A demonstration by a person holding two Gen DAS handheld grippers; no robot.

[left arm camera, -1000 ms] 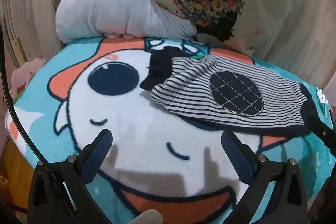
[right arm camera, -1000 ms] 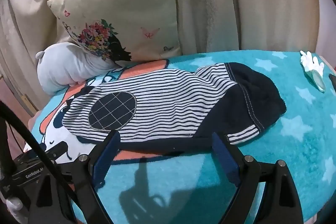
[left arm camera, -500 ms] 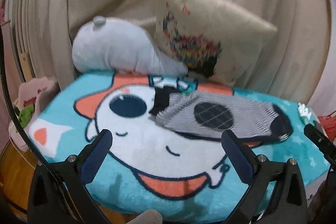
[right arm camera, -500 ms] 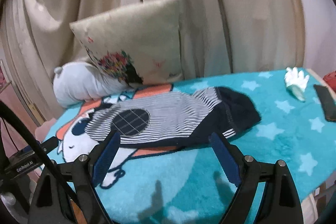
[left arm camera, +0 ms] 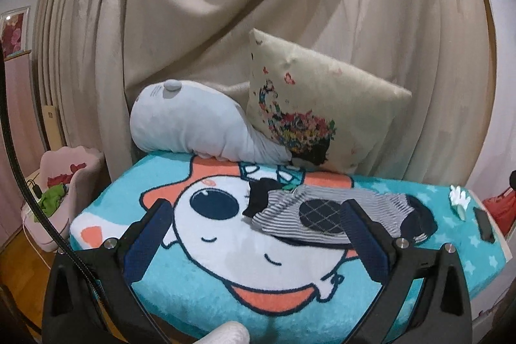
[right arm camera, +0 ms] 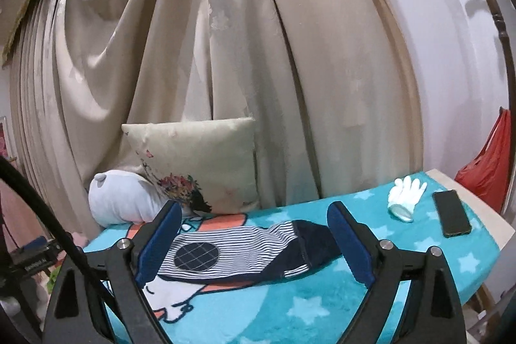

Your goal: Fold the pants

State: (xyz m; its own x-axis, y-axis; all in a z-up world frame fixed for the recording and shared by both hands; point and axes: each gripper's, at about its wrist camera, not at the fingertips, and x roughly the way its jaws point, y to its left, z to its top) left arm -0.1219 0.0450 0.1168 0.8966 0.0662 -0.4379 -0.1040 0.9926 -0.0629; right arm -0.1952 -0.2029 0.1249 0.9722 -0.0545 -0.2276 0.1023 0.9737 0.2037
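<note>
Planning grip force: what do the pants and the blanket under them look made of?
Pants: looks like thin soft knit, likely cotton jersey; fine stripes, limp wrinkles, a stitched quilted navy patch. Blanket: plush fleece, probably synthetic; fuzzy matte pile, printed cartoon. Both grippers, left and right, are open and empty.

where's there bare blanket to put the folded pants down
Free: the starred turquoise blanket in front of the striped pants, and the strip between them and the white glove. Also the cartoon face patch left of the pants. Crowded: the back edge with both pillows, the right end with glove and phone.
</note>
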